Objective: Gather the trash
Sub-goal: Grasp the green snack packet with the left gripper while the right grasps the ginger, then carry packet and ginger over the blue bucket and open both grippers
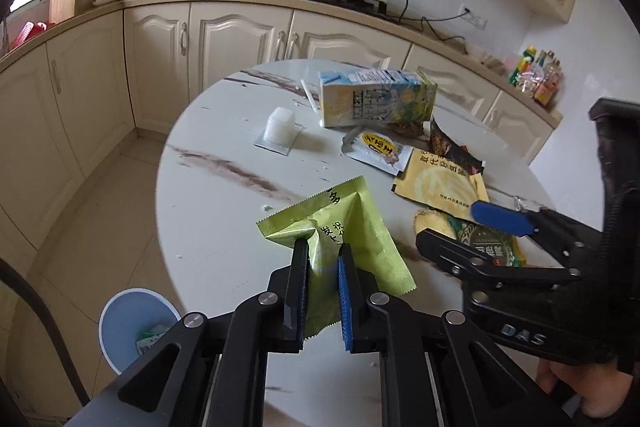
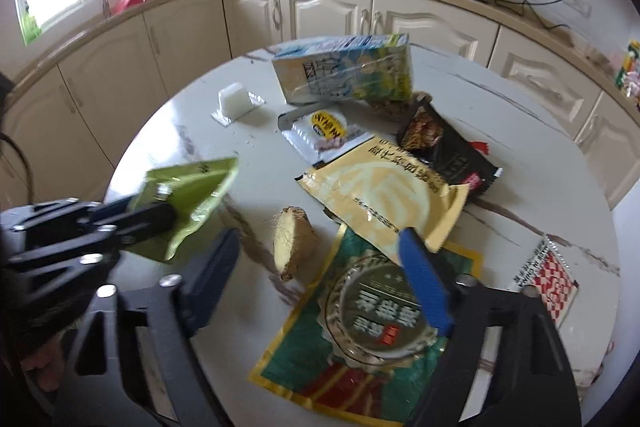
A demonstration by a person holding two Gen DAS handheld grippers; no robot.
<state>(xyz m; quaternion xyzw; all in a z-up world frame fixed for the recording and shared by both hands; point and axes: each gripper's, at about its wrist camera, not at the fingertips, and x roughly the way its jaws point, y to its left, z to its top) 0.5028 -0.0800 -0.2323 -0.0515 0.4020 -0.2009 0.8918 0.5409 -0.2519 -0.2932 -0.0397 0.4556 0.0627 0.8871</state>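
Left gripper (image 1: 322, 259): black two-finger tool with blue ribbed pads, clamped on a crumpled lime-green foil sachet (image 1: 340, 227); sachet stands lifted clear of the round white marble-veined table (image 1: 224, 211).
Blue bin: pale blue round waste bin (image 1: 132, 323) on the floor, below and left of the left gripper, some wrapper already inside.
Right gripper (image 2: 320, 267): jaws apart, nothing pinched; blue-padded finger (image 2: 424, 283) hangs over a large green-and-gold printed pouch (image 2: 360, 339), the other finger stands just left of a cut pale root piece (image 2: 294, 243).
Root piece: lies between the right gripper's fingers, touching the table, beside the pouch's left edge.
Yellow sachet (image 2: 380, 195): flat yellow foil packet just beyond the blue finger, overlapping the pouch's top edge.
Red-checked packet (image 2: 548, 279): small, flat, off to the right of the right gripper near the table rim.
Black wrapper (image 2: 444, 147): dark snack bag past the yellow sachet, partly under it.
White packet (image 2: 324, 131): clear-and-white wrapper with a yellow label, beyond the root piece.
Plastic cup (image 2: 236, 103): small white upturned tub on a foil lid, far left of centre, apart from the rest.
Drink carton (image 2: 344, 71): pale blue-and-yellow box on its side, farthest trash item.
Background: cream kitchen cabinets (image 1: 240, 35) behind the table.
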